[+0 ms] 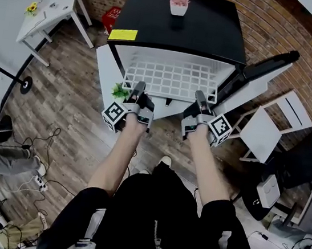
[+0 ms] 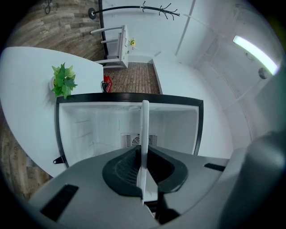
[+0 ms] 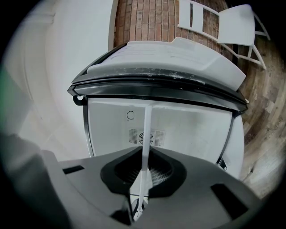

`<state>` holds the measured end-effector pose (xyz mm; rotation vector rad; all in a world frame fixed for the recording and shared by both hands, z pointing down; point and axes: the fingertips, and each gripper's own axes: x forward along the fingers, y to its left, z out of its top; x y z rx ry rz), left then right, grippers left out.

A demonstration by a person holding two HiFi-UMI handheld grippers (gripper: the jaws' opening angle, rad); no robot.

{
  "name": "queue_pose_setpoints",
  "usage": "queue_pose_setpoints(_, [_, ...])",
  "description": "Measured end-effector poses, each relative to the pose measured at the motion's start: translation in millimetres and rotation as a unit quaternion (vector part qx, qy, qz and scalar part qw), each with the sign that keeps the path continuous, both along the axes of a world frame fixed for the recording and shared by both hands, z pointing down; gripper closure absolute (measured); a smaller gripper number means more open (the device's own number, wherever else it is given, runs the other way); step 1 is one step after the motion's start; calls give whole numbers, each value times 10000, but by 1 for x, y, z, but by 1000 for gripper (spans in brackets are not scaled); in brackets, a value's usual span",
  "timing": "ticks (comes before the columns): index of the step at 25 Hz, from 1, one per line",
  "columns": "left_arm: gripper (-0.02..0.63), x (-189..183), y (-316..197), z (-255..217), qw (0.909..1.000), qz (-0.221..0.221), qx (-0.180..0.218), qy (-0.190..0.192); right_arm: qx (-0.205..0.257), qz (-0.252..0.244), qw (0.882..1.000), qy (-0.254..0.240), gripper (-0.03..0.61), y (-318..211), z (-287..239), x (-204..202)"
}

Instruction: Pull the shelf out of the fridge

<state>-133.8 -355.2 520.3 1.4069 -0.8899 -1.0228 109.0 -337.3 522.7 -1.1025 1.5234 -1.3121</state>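
Right now the white wire shelf [image 1: 171,78] lies flat, sticking partway out of the open front of the fridge [image 1: 181,24]. The left gripper [image 1: 139,90] is clamped on the shelf's front edge near the fridge's left wall. The right gripper [image 1: 202,100] pinches the same edge nearer the fridge's open door [image 1: 261,72]. A potted plant [image 1: 179,3] stands on top of the fridge.

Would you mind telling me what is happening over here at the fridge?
A person stands at a small fridge with its door open, a gripper in each hand. The left gripper and the right gripper are both shut on the front edge of the white wire shelf, which sticks partly out.
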Motion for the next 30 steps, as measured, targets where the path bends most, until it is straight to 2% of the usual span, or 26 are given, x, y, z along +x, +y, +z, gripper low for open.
queue_pose_setpoints(13, [575, -3, 46, 4, 9999, 130, 93, 65, 75, 41, 9999, 63, 548, 48, 3, -4])
queue_pose_setpoints(19, [575, -4, 38, 2, 9998, 152, 95, 78, 69, 41, 10000, 30, 546, 39, 0, -4])
queue_pose_setpoints(30, [575, -5, 57, 0, 9996, 256, 44, 67, 49, 153, 9999, 31, 546, 60, -2, -6])
